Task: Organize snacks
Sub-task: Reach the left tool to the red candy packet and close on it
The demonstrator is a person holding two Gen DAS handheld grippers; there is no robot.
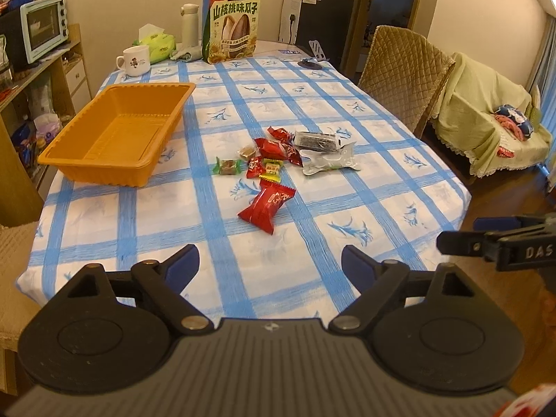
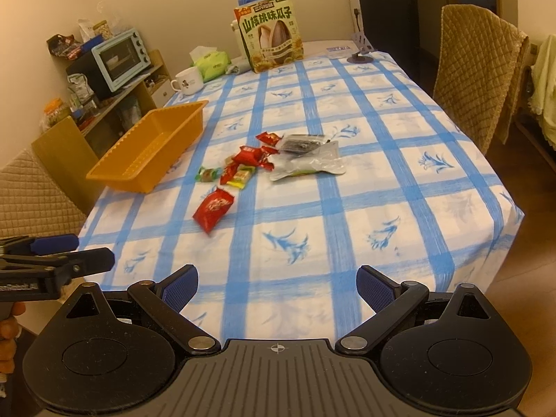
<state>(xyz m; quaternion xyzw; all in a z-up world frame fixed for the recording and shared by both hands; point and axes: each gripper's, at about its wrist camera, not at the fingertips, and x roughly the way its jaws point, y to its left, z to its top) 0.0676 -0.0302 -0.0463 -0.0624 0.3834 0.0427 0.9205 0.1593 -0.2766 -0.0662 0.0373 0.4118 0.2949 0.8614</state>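
Observation:
An empty orange tray (image 1: 97, 173) (image 2: 121, 180) sits at the table's left side. Right of it lies a loose pile of snacks: small red and yellow wrapped candies (image 1: 267, 160) (image 2: 243, 166), a green-ended candy (image 1: 227, 166), a dark packet (image 1: 316, 139) and a silver pouch (image 1: 330, 161) (image 2: 309, 165). One larger red packet (image 1: 266, 206) (image 2: 212, 208) lies alone, nearest to me. My left gripper (image 1: 270, 260) hangs open over the table's near edge, nothing between its blue pads. My right gripper (image 2: 277, 278) is open and empty too, beside the left one.
At the table's far end stand a sunflower-seed bag (image 1: 234, 26), a white mug (image 1: 133, 59), a tissue pack (image 1: 158, 45), a white flask (image 1: 190, 22) and a phone stand (image 1: 314, 59). A quilted chair (image 1: 403, 76) is at the right, a shelf with a toaster oven (image 1: 43, 27) at the left.

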